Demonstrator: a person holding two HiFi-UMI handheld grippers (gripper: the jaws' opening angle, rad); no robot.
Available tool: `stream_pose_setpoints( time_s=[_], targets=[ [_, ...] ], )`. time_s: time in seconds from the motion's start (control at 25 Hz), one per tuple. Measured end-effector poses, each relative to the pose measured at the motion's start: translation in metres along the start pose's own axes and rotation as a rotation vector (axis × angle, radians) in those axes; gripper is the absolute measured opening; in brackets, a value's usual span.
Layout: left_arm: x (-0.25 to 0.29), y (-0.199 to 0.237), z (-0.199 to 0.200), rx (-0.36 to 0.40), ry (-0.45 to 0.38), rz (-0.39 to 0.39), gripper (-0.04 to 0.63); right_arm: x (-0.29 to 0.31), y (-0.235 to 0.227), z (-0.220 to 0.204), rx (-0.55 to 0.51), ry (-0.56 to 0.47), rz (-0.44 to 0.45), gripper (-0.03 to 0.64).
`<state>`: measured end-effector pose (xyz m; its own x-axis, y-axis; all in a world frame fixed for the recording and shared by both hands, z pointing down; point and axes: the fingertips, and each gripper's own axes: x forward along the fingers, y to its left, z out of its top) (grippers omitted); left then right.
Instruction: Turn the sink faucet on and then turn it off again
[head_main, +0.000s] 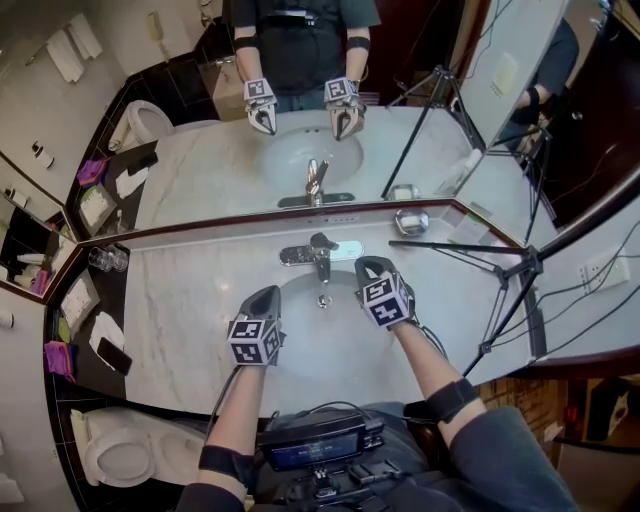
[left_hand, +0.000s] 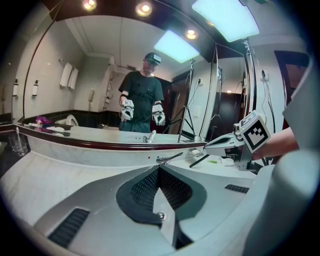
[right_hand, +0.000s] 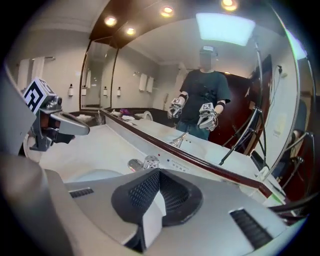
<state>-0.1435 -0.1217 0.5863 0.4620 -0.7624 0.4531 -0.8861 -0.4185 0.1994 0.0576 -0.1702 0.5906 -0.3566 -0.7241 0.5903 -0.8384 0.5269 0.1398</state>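
Pale marble counter runs along the mirror wall of the bathroom, and the chrome faucet (head_main: 318, 255) stands at the back rim of the oval sink (head_main: 315, 332), close under the mirror. Just right of the faucet the right gripper (head_main: 367, 267) hovers, its jaws pressed together with nothing between them. The left gripper (head_main: 268, 296) hangs over the basin in front of the faucet and to its left, likewise clenched and empty. A black tripod (head_main: 460, 250) stands on the counter well right of the faucet.
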Motion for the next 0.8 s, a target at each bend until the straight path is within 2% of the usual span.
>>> stream_pose_setpoints(
  time_s=[0.24,0.36,0.56,0.8],
  targets=[
    [-0.003,-0.002,0.002,0.001,-0.005,-0.003,0.001,-0.023,0.005,-0.022,0.235,-0.039,0.031,0.020],
    [-0.005,-0.002,0.002,-0.006,-0.005,-0.004,0.001,-0.028,0.006,-0.035,0.313,-0.062,0.045,0.018],
    [-0.007,-0.002,0.002,-0.016,-0.012,-0.007,0.001,-0.034,0.008,-0.039,0.385,-0.082,0.057,0.018],
    [-0.007,-0.003,0.000,-0.012,-0.010,-0.007,0.001,-0.033,0.010,-0.038,0.387,-0.089,0.067,0.018]
  ],
)
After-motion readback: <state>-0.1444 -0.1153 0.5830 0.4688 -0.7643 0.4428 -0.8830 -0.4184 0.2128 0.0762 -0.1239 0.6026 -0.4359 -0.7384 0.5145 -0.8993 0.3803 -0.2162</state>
